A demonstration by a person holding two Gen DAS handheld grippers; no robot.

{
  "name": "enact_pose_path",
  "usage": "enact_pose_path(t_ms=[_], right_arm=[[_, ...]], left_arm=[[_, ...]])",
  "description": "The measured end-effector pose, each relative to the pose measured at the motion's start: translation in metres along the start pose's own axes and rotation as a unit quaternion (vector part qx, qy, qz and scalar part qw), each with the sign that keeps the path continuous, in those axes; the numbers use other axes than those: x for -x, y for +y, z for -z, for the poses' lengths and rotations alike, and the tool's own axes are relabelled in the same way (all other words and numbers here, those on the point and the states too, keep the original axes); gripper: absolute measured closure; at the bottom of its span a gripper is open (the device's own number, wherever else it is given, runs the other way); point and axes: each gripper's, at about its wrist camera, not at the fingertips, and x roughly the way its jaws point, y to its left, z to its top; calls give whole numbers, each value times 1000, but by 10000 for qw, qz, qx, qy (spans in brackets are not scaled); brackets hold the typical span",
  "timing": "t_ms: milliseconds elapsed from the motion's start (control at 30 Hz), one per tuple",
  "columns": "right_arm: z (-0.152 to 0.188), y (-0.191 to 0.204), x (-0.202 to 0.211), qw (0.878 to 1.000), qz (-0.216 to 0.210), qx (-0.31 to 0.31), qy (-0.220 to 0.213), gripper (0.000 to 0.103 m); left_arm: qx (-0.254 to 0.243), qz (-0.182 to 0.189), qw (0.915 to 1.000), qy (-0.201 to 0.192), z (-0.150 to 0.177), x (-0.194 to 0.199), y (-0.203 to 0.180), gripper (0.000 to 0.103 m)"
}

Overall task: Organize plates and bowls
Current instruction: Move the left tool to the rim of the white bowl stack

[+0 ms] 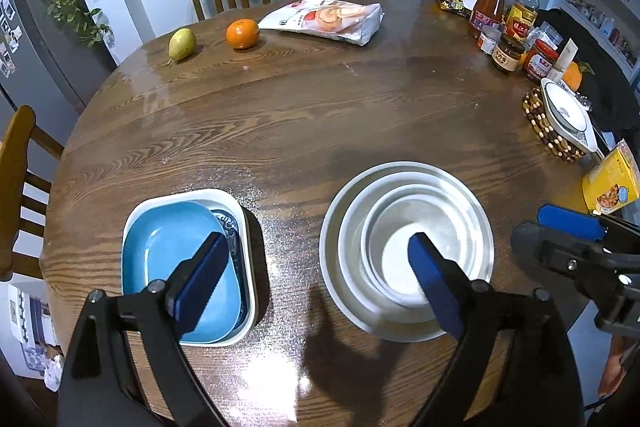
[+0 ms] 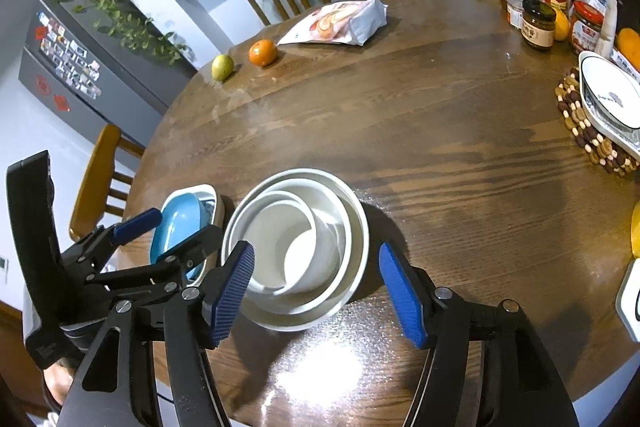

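A stack of three nested white round bowls stands near the table's front edge; it also shows in the right wrist view. To its left a blue rectangular plate lies in a patterned dish inside a white rectangular dish, seen too in the right wrist view. My left gripper is open and empty, hovering above both stacks. My right gripper is open and empty, just above the near rim of the bowls. A white oval dish sits on a beaded trivet at the right.
A round wooden table carries a pear, an orange, a snack bag, and bottles and jars at the far right. A yellow box lies at the right edge. Wooden chairs stand behind and left.
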Motion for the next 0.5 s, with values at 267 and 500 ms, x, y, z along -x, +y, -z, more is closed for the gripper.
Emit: enact_pose_path(t_ms=[267,500], right_arm=[[5,-2,0,9999,25,57,125,35],[8,-6,2,9998,-11,41,178,34]], left_arm=[[86,-46,9999,61,3,0,2,5],[99,-44,9998,136,6,0,2,5]])
